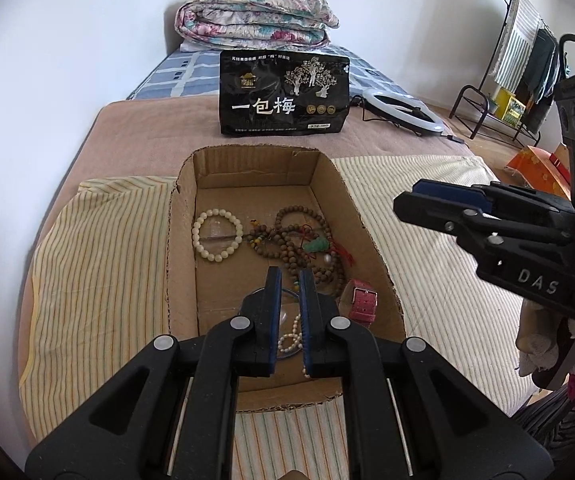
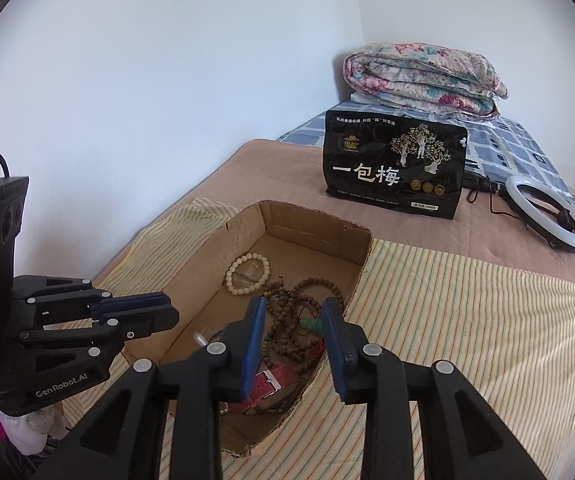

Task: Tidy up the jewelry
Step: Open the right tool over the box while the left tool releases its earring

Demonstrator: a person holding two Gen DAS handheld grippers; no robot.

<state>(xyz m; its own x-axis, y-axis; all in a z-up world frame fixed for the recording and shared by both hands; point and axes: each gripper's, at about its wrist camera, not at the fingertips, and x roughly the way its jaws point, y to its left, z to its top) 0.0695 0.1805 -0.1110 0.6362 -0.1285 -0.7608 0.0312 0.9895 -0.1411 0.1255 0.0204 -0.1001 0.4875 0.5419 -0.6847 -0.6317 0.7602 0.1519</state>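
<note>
Brown bead tangle (image 2: 291, 328) is seen just past the released right gripper (image 2: 294, 347), in the cardboard box (image 2: 357, 270); left gripper (image 1: 290, 312) is clenched, nothing gripped

Left gripper (image 1: 290, 276) angled downward, jaws nearly closed, narrow gap. Right gripper (image 2: 293, 308) at its 3 o'clock, angled downward, jaws parted.

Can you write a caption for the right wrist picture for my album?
Right tool open above a cardboard box of jewelry: white bead bracelet, brown bead necklaces, red watch strap.
</note>
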